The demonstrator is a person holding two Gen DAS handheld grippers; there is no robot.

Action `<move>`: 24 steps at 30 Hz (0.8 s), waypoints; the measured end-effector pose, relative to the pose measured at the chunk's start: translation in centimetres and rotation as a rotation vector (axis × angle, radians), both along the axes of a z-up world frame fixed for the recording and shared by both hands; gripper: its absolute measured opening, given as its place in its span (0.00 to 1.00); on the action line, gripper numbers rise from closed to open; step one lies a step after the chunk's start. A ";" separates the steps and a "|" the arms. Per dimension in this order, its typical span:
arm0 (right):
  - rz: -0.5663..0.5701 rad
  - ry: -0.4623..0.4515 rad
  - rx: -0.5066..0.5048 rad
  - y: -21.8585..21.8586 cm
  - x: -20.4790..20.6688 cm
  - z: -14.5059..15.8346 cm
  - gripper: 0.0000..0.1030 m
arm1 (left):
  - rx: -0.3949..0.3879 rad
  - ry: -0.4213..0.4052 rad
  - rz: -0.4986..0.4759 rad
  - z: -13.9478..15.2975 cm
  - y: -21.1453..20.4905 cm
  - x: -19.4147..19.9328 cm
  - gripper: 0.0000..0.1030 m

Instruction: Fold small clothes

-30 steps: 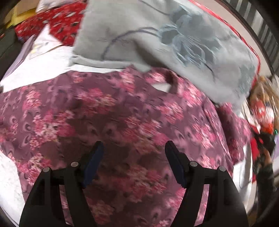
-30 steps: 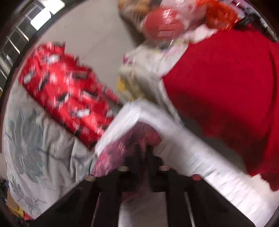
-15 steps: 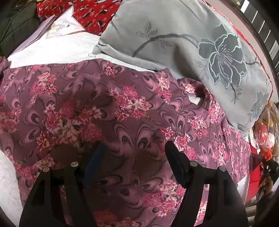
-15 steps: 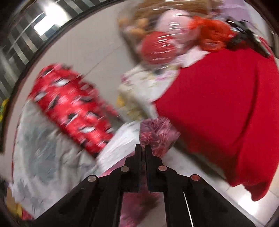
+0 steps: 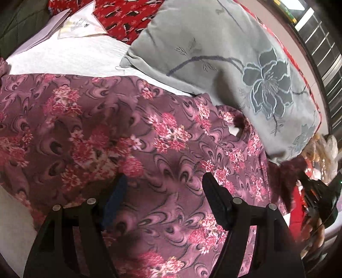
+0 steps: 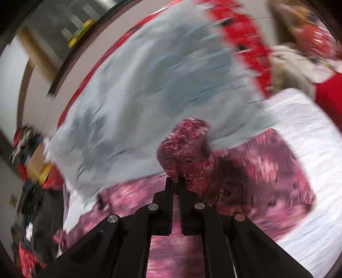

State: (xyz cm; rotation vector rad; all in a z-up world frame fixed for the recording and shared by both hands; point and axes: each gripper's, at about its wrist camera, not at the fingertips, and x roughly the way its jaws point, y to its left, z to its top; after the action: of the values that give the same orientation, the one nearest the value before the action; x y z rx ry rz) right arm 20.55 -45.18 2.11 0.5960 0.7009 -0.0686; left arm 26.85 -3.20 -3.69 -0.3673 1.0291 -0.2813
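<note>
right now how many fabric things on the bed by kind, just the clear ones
floral garment: 1
grey flower pillow: 1
red patterned cloth: 1
white bed cover: 1
total: 4

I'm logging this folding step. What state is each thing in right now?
Floral garment: spread on the white bedspread, one bunched end lifted.
Left tongs: open, above the garment, nothing between the fingers.
Right tongs: shut on the garment's bunched end.
Grey flower pillow: lying on the bed, beside the garment.
White bedspread: flat, partly covered.
Papers: lying loose beside the bedspread.
</note>
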 end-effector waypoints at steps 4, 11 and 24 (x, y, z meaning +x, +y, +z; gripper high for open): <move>0.139 0.011 -0.016 7.3 2.2 -0.2 0.04 | -0.033 0.000 0.003 0.7 1.8 0.3 0.70; 0.340 0.014 -0.020 19.4 4.4 -1.2 0.04 | -0.092 0.006 0.038 1.6 5.7 0.6 0.70; 0.508 0.195 0.035 27.5 0.7 -8.2 0.17 | -0.237 0.042 0.038 1.4 8.8 1.3 0.70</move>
State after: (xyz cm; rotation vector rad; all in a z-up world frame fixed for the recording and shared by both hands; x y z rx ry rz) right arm 21.23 -17.69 -6.10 0.4331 1.0266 0.3619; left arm 28.15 5.60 -2.31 -0.6082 1.0311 -0.3639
